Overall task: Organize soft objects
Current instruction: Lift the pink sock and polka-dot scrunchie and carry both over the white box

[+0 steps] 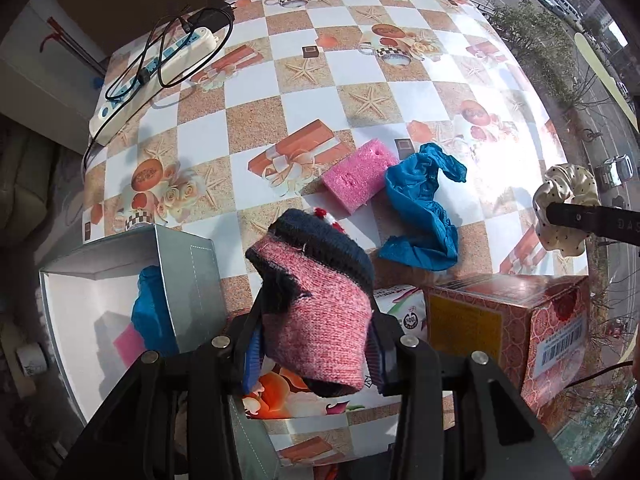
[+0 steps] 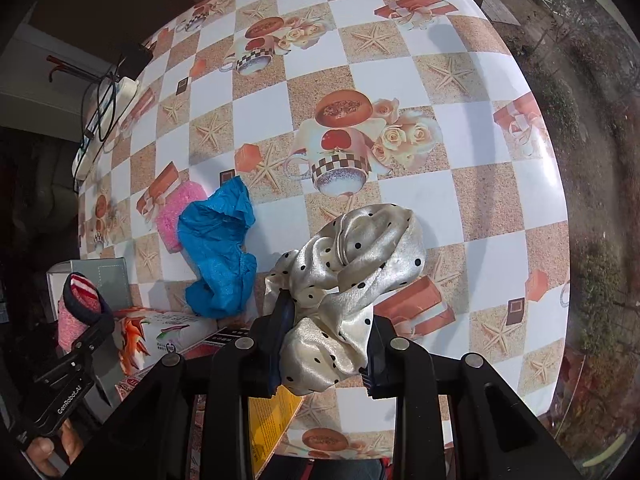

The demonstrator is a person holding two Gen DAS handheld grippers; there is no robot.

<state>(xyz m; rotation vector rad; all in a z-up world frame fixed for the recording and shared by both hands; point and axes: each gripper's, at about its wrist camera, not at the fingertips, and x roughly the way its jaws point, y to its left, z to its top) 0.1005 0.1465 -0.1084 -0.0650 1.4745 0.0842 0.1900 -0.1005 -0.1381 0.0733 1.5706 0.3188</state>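
My left gripper [image 1: 316, 320] is shut on a pink knitted sock with a dark cuff [image 1: 320, 304] and holds it above the table, beside an open grey box [image 1: 188, 272]. That box holds a blue cloth [image 1: 152, 312] and a pink sponge [image 1: 128, 346]. My right gripper [image 2: 326, 344] is shut on a cream satin scrunchie with black dots [image 2: 352, 280]; it also shows in the left wrist view [image 1: 568, 204]. A blue crumpled cloth [image 1: 420, 208] [image 2: 218, 248] and a pink sponge [image 1: 360, 176] [image 2: 172, 212] lie on the checkered table [image 1: 280, 120].
An orange printed carton [image 1: 516, 320] stands at the near right and a white printed box [image 2: 156, 332] lies below the grippers. A white power strip with black cables [image 1: 160, 64] lies at the table's far left. The table's right edge borders a window.
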